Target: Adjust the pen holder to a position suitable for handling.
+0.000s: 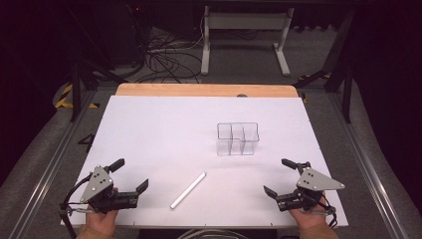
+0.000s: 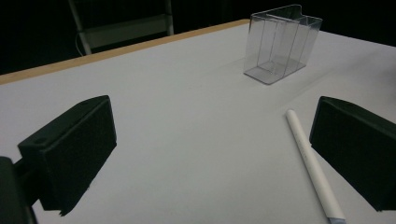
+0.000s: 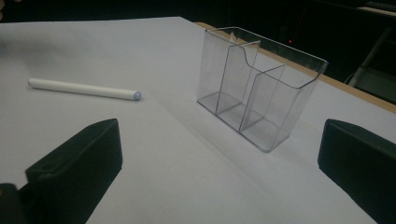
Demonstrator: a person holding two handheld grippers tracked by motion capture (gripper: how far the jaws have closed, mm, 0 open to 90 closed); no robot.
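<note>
1. Both grippers sit low in the high view: the left gripper at the lower left, the right gripper at the lower right, each held in a hand at the bottom edge.
2. Jaws on both are spread wide and hold nothing; each gripper's own view shows bare white table between its two black jaws.
3. The white pen lies flat at the lower centre of the high view, between the two grippers and touched by neither, slanting from lower left up to the right.
4. In the left gripper view the pen runs down the right side of the frame, just beside the right-hand jaw but outside the gap.
5. The clear plastic holder stands upright right of centre, above the pen and well apart from it; its compartments look empty in the right gripper view.
6. My read: this is the opening step, nothing picked up, and the pen looks meant for the holder.
7. The next move calls for one gripper to straddle the pen crosswise, with the jaws dropped close to the tabletop since it lies so low.
</note>
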